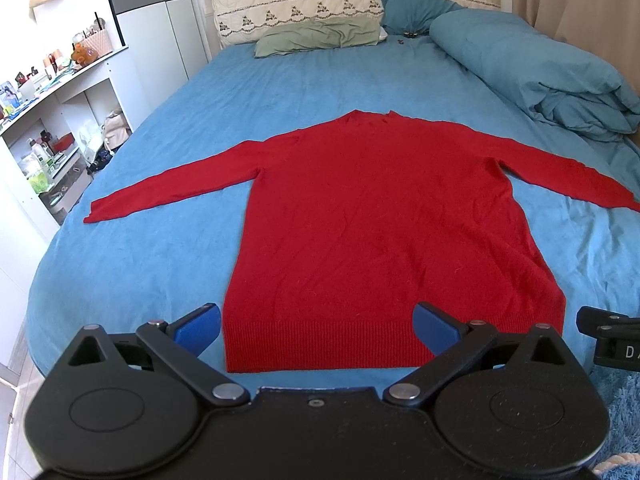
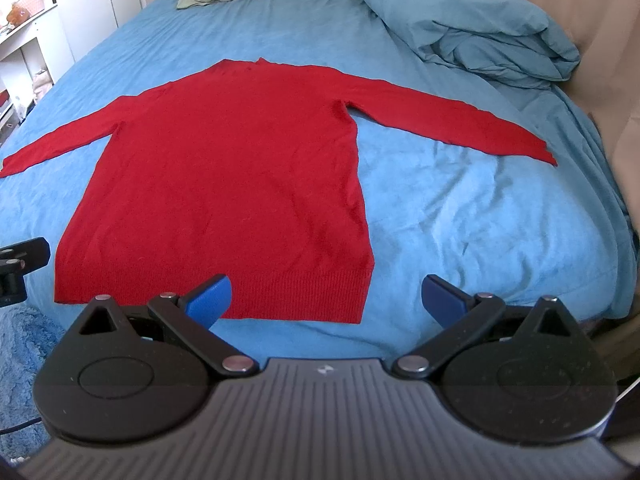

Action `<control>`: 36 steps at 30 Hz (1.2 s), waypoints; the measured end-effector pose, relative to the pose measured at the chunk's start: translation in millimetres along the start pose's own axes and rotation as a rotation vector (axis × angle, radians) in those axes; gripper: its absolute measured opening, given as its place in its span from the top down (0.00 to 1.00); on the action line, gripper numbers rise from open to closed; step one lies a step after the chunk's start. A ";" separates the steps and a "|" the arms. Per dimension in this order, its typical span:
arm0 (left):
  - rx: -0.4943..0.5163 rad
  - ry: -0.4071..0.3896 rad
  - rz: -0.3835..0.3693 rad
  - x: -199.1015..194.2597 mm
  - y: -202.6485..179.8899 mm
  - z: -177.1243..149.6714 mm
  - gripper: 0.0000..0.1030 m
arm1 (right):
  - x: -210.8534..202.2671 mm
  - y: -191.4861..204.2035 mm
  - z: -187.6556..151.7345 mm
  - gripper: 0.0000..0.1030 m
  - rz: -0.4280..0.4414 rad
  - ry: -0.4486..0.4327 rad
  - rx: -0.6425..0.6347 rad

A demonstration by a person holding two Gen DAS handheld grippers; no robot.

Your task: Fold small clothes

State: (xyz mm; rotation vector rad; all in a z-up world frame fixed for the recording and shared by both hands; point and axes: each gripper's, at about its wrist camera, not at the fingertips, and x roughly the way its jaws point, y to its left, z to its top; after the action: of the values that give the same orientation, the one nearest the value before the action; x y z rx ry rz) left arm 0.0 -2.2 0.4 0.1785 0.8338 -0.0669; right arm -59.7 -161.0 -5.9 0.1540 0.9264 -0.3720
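A red long-sleeved sweater [image 1: 372,216] [image 2: 232,168] lies flat on the blue bed, both sleeves spread out sideways and its ribbed hem nearest me. My left gripper [image 1: 316,322] hovers open above the hem's left half, blue fingers wide apart and holding nothing. Near the hem's right corner my right gripper [image 2: 326,296] is open too, with its left finger over the cloth and its right finger over bare sheet. A part of the right gripper's body [image 1: 608,336] shows at the edge of the left wrist view.
A rolled blue duvet [image 1: 532,64] [image 2: 468,20] lies along the bed's far right. A green pillow [image 1: 320,36] and blue pillow [image 1: 412,4] rest at the headboard. White shelves [image 1: 52,120] full of small items stand left of the bed. A fluffy blue rug [image 2: 20,340] lies at the bed's foot.
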 end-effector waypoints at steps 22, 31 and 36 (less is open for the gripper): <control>0.004 -0.001 0.001 0.1 -0.3 -2.2 0.00 | 5.9 0.2 -2.7 0.00 0.003 0.003 0.004; 0.003 0.001 0.000 -0.2 -0.4 -1.8 0.00 | 5.6 0.0 -2.6 0.00 0.004 0.003 0.005; 0.003 0.000 0.000 -0.2 -0.5 -1.7 0.00 | 6.1 0.5 -3.6 0.00 0.005 0.002 0.005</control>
State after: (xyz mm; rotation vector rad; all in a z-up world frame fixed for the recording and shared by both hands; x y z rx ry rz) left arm -1.5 -2.4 -0.6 0.1815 0.8339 -0.0684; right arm -58.9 -161.0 -13.0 0.1613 0.9270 -0.3697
